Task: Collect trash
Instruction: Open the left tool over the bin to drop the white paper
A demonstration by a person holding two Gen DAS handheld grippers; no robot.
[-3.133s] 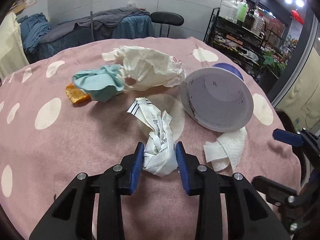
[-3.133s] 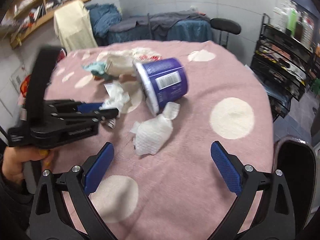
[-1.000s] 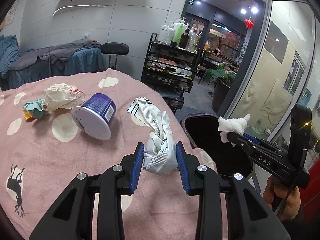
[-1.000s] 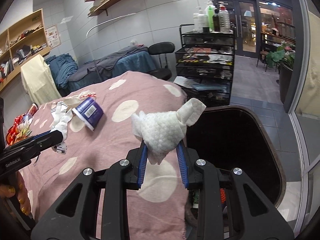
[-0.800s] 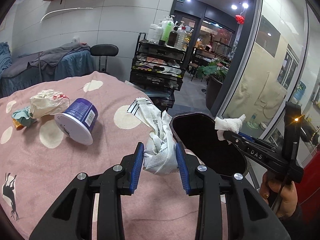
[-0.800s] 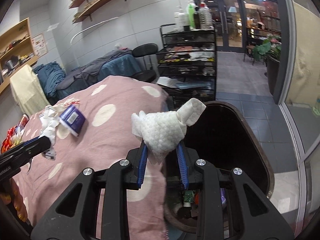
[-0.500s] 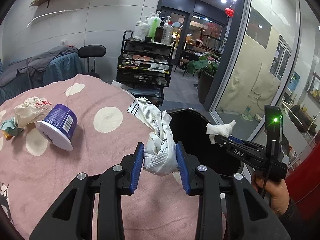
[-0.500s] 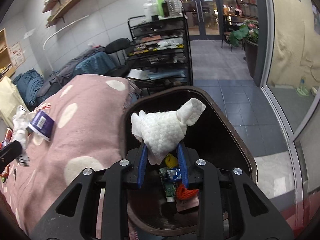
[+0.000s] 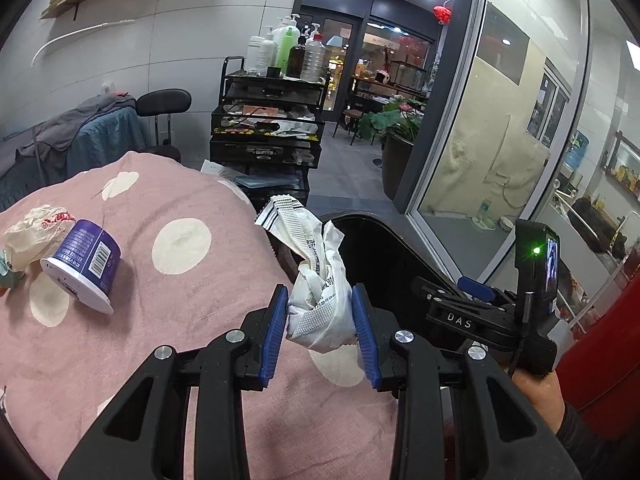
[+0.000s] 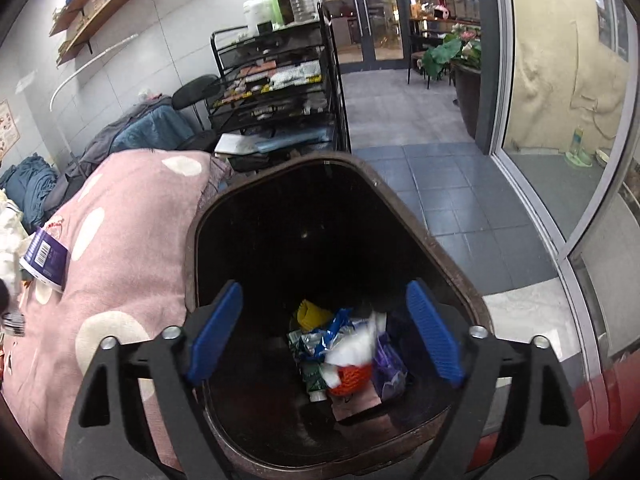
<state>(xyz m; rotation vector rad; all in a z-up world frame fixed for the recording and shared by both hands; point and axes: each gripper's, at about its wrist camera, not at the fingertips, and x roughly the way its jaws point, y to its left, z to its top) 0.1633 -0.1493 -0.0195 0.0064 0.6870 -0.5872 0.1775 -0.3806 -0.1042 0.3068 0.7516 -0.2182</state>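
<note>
My left gripper (image 9: 320,316) is shut on a crumpled white wrapper (image 9: 318,292), held above the table's edge beside the dark trash bin (image 9: 384,248). My right gripper (image 10: 326,336) is open and empty, directly over the bin (image 10: 436,248). A white tissue (image 10: 352,344), blurred, is inside the bin among several pieces of trash. The right gripper also shows in the left wrist view (image 9: 476,286), over the bin. A purple tub (image 9: 82,264) lies on its side on the pink spotted tablecloth (image 9: 160,312), next to a crumpled white bag (image 9: 30,228).
A black wire rack (image 10: 276,92) with bottles stands behind the bin. A black chair (image 9: 164,104) and draped clothes (image 9: 100,132) are beyond the table. A glass wall (image 10: 568,120) runs along the right. The purple tub (image 10: 44,254) shows at the table's left.
My right gripper has opened and let go of the white tissue, which has dropped into the bin. My left gripper has moved closer to the bin with the wrapper still held.
</note>
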